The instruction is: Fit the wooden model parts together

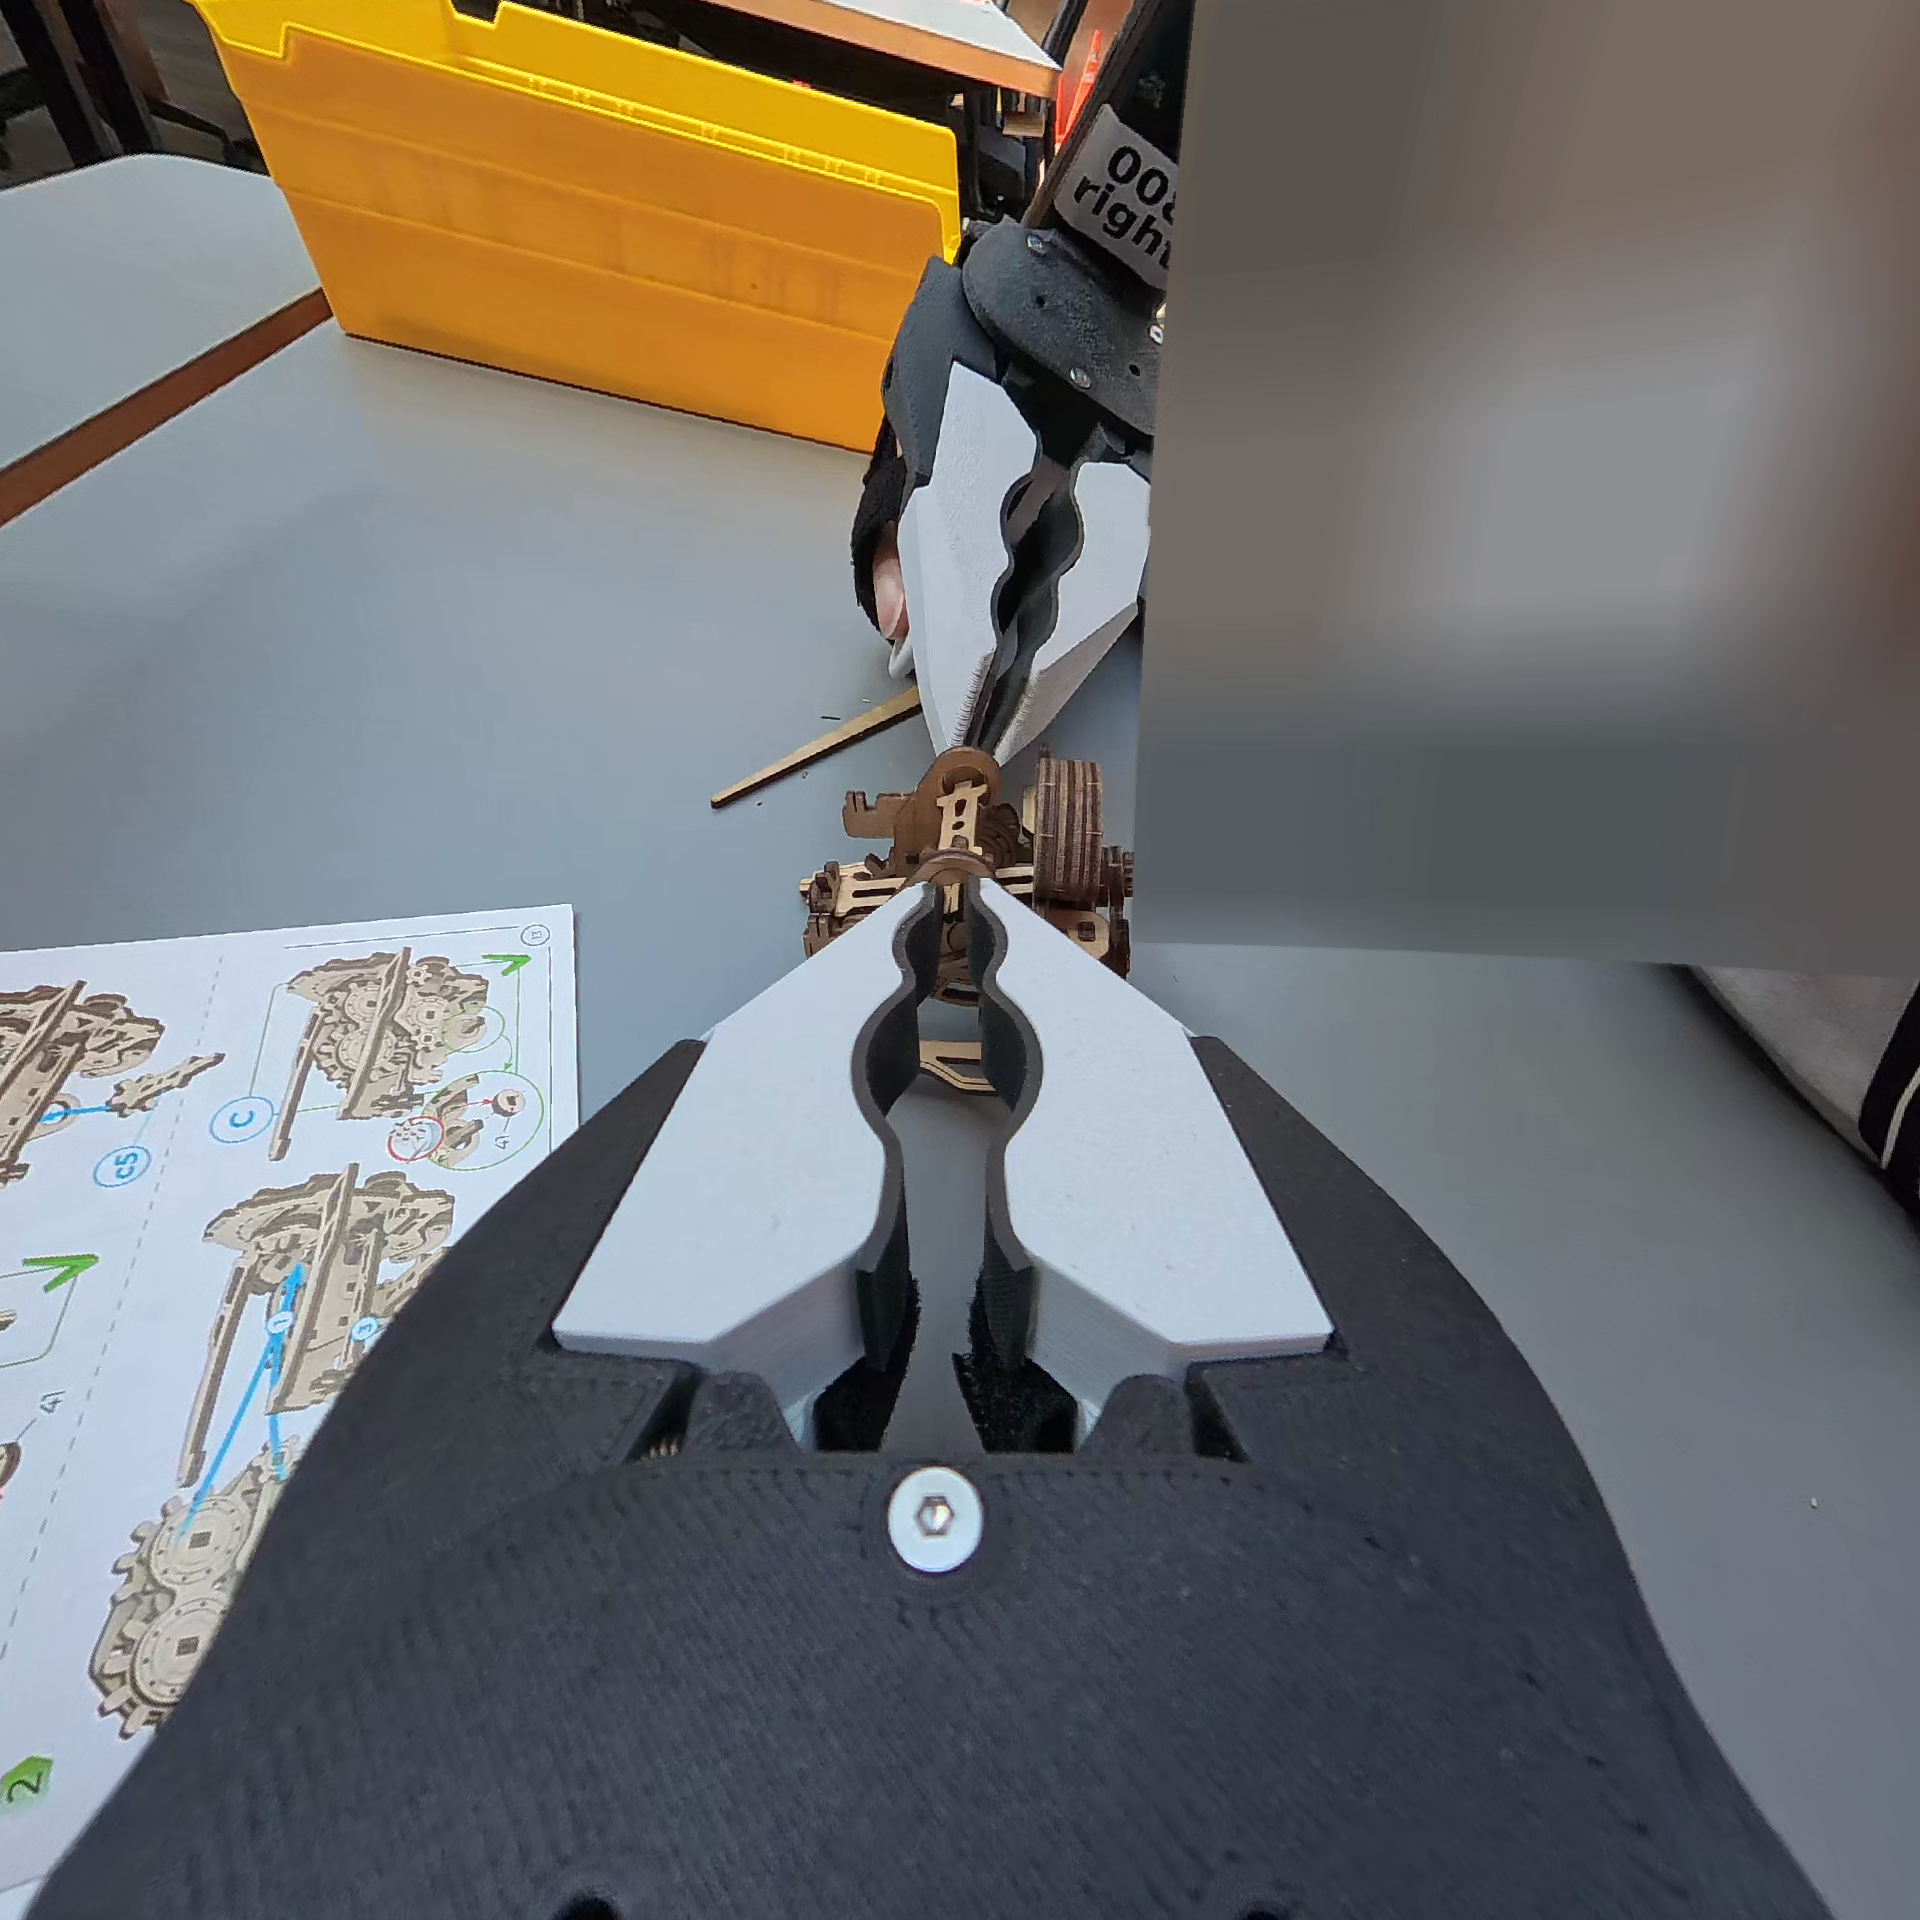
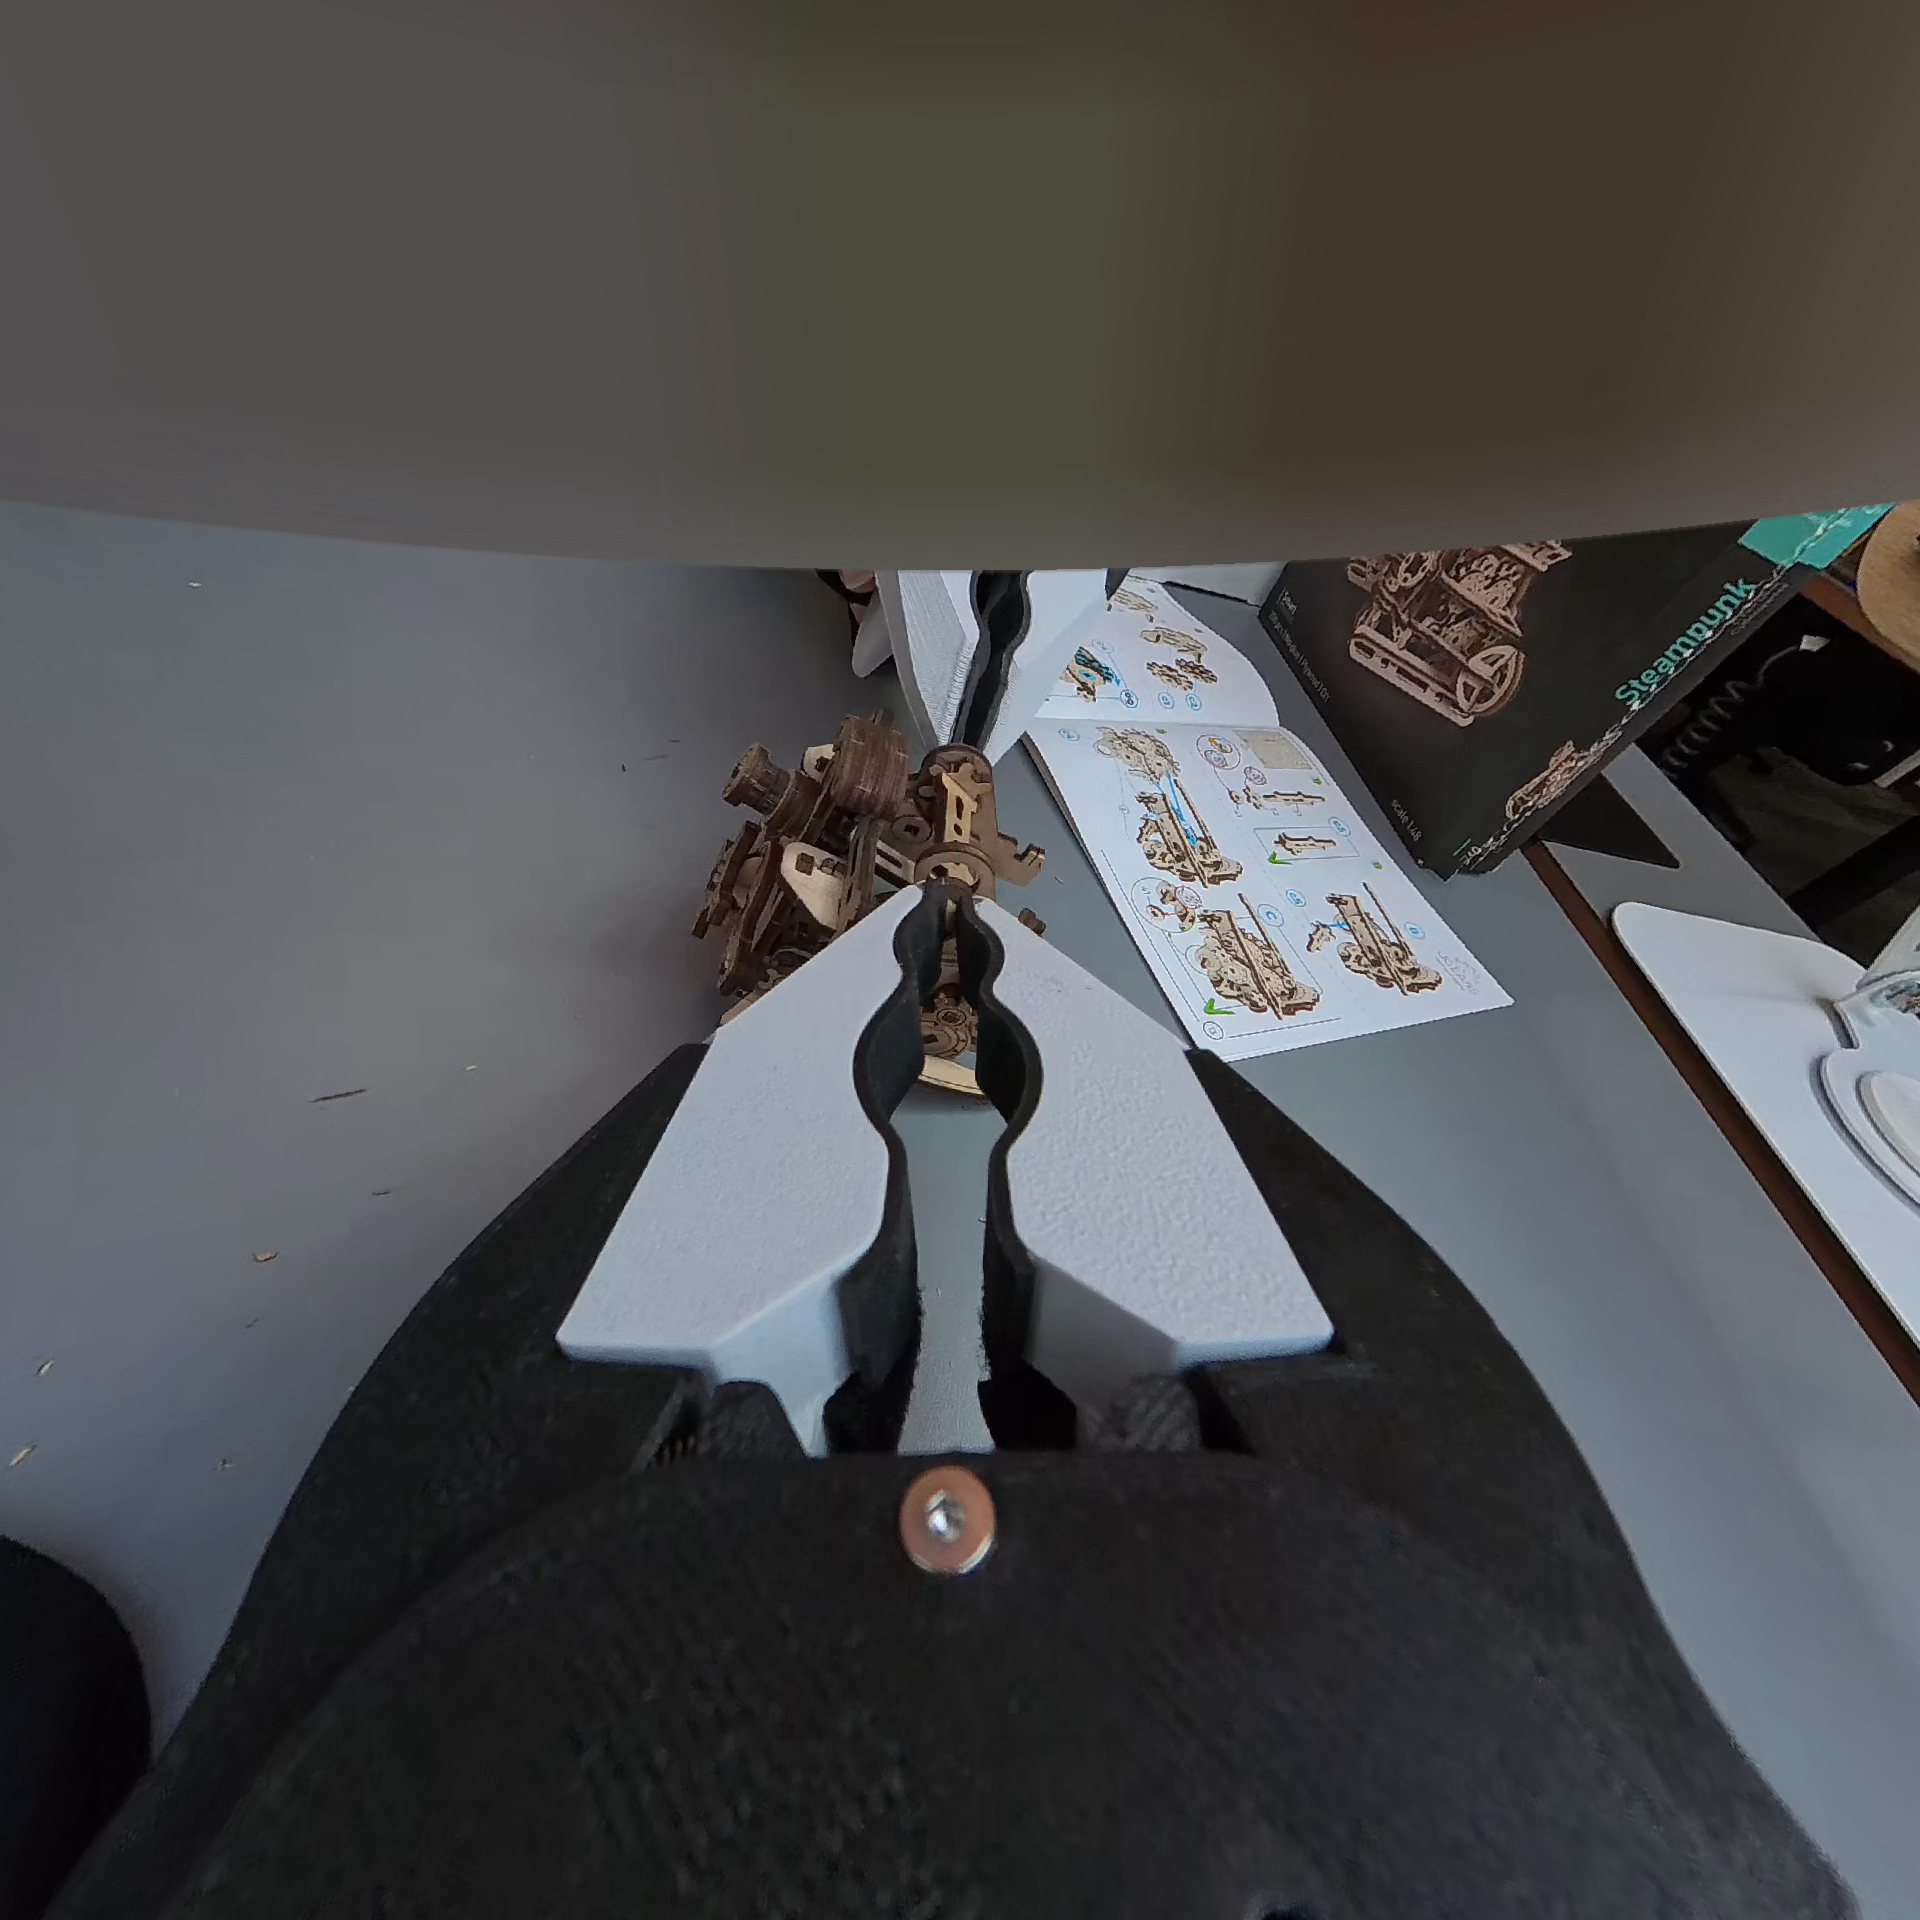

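Pinching from both ends now: the left tongs (image 1: pixel 943 894) are clenching on the near round end of a small upright link (image 1: pixel 956 816), while the right tongs (image 1: pixel 982 740) are gripping its far, upper end from across the counter (image 1: pixel 416 623). The link is standing against the model (image 1: pixel 1049 842), which is sitting on the counter right between the two. Its long axis is running straight from one set of tips to the other, so neither side is nearer. My read: the next push is going along that axis, into the model. A manual (image 1: pixel 291 1195) is lying to the left.
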The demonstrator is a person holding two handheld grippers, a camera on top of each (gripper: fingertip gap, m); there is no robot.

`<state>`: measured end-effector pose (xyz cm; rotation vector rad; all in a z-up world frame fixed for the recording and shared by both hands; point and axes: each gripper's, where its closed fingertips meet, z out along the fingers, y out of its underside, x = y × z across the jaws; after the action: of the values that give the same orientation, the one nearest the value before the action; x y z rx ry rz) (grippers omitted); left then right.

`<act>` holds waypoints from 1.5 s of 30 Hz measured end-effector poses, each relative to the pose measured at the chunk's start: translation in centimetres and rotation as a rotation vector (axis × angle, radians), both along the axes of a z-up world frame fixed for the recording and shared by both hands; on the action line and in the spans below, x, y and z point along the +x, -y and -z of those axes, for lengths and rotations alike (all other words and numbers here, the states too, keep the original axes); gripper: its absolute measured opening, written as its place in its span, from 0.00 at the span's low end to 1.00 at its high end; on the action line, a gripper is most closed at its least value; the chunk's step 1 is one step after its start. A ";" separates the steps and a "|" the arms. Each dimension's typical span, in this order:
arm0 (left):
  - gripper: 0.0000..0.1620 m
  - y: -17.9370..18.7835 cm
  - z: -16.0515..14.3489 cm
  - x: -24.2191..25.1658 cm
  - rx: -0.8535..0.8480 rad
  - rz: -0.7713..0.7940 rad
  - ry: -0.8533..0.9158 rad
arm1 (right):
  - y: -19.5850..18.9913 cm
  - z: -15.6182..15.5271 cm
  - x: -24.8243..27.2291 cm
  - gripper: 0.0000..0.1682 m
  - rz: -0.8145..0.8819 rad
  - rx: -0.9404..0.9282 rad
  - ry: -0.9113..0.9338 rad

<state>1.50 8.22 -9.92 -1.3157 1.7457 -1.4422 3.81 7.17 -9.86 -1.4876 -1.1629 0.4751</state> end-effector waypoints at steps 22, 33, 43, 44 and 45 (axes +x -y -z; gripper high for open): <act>0.00 0.6 0.7 0.0 0.064 0.020 -0.024 | 0.4 -0.1 0.2 0.00 -0.039 0.004 -0.015; 0.01 0.4 0.7 0.2 0.041 0.011 -0.035 | 0.5 0.0 0.1 0.01 -0.049 0.084 0.037; 0.01 0.4 0.8 0.2 0.033 0.015 -0.044 | 0.6 0.0 0.2 0.01 -0.053 0.070 0.037; 0.01 0.4 0.8 0.2 0.031 0.015 -0.045 | 0.6 0.0 0.2 0.01 -0.052 0.075 0.040; 0.01 0.4 0.8 0.2 0.029 0.015 -0.046 | 0.6 0.0 0.2 0.01 -0.050 0.083 0.044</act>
<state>1.69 7.85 -10.75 -1.3335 1.8030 -1.4000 4.04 6.60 -9.85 -1.4068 -1.2424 0.4245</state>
